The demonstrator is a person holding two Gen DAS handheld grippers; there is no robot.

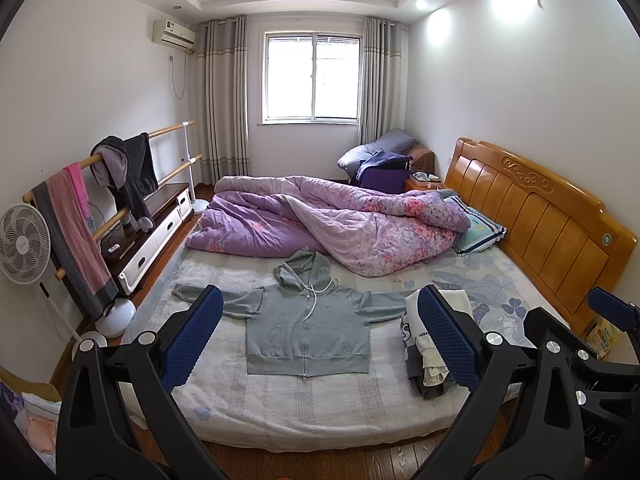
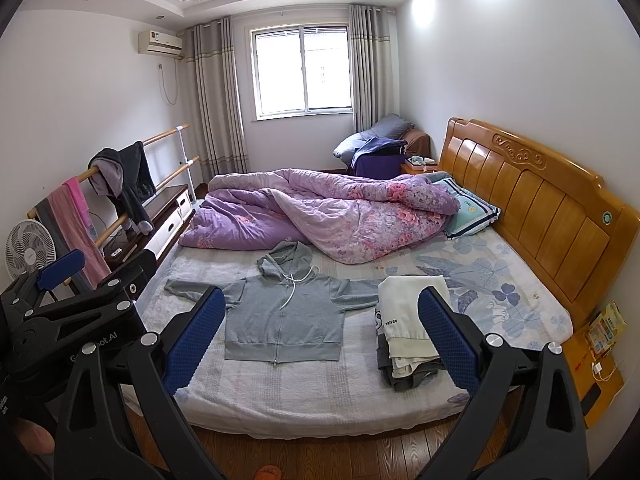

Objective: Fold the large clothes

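Observation:
A grey zip-up hoodie (image 1: 306,330) lies flat, front up, on the bed (image 1: 280,404), sleeves spread out and hood at the far end; it also shows in the right wrist view (image 2: 282,322). A stack of folded clothes (image 1: 418,344) with a cream garment on top sits to its right, also in the right wrist view (image 2: 408,320). My left gripper (image 1: 320,340) is open and empty, held back from the bed's near edge. My right gripper (image 2: 320,340) is open and empty, beside the left one. The left gripper shows at the left edge of the right wrist view (image 2: 60,272).
A crumpled purple floral quilt (image 1: 332,220) and a pillow (image 1: 476,228) fill the far half of the bed. A wooden headboard (image 1: 540,216) is on the right. A rail with hung clothes (image 1: 120,176), a fan (image 1: 22,240) and a low cabinet (image 1: 160,224) stand on the left.

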